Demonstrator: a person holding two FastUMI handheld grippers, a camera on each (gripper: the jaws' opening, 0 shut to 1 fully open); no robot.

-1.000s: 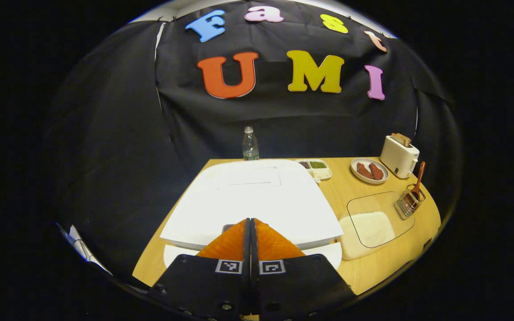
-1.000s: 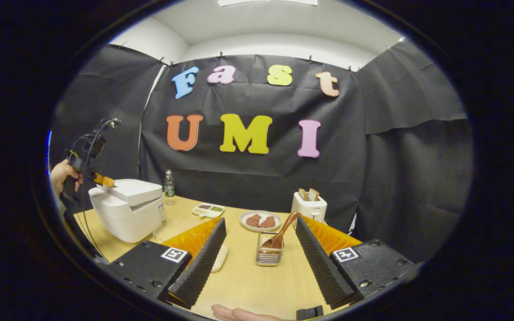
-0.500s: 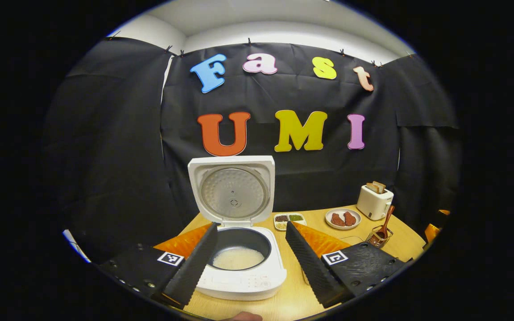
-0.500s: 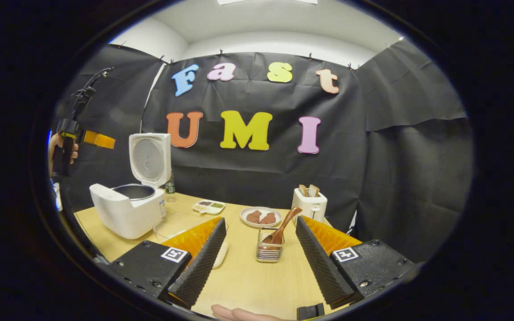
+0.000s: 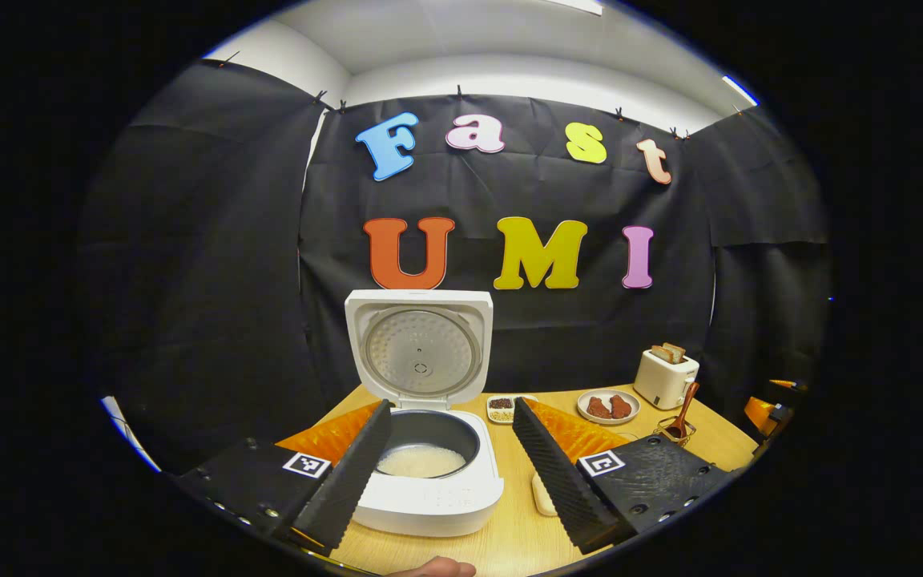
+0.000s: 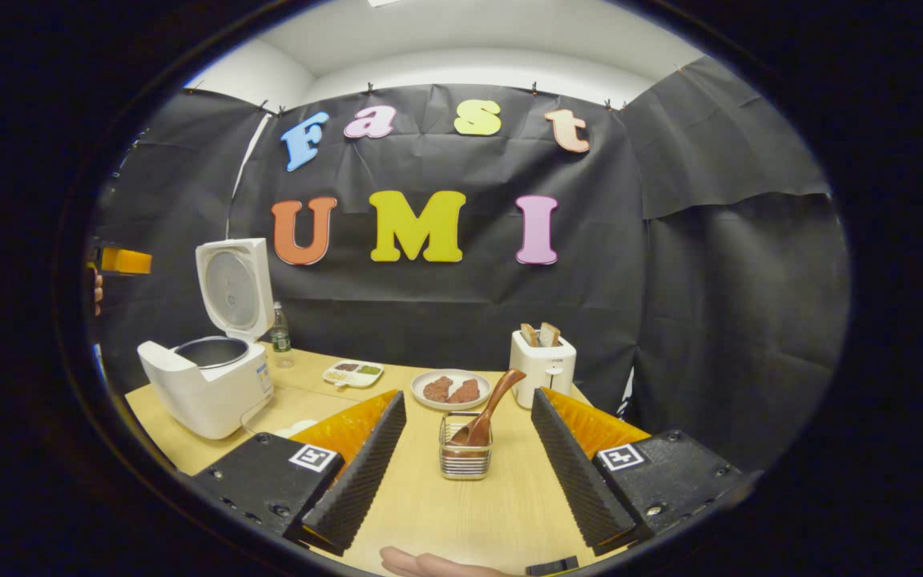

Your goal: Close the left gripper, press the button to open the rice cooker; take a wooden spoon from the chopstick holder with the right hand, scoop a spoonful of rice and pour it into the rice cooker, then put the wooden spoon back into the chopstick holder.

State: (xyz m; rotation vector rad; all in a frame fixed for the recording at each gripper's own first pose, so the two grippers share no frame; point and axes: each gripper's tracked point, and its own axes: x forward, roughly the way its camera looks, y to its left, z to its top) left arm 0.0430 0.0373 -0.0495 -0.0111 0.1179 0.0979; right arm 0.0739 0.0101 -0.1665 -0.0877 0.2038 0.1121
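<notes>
Left hand-held gripper (image 5: 449,473): fingers spread wide, holding nothing, above the near edge of the bench (image 5: 509,541). The cooker (image 5: 428,481) sits between the two fingers in the left gripper view, lid (image 5: 420,349) swung fully upright at 12 o'clock, inner metal plate facing the camera. Pot holds a shallow layer of white rice (image 5: 420,461). A small pale object lies on the bench just right of the cooker base; cannot tell what it is.

Right hand-held gripper (image 6: 465,461): fingers also spread wide, empty. The holder (image 6: 465,457), a wire basket, stands on the bench between the fingers, touching neither. Spoon (image 6: 487,417) rests in it, bowl down, handle leaning toward 1 o'clock.

Right gripper view, other items: cooker at 9 o'clock, lid up, well apart from the holder. Bottle (image 6: 280,328) just behind the cooker. Divided dish (image 6: 354,372) at 11 o'clock of the holder. Plate (image 6: 451,390) with two reddish-brown pieces directly behind the holder. Toaster (image 6: 543,367) with two slices standing in it at 1 o'clock. Part of a hand (image 6: 429,563) at the bottom edge, 6 o'clock.

Left gripper view: holder and spoon at 3 o'clock, near the toaster.
</notes>
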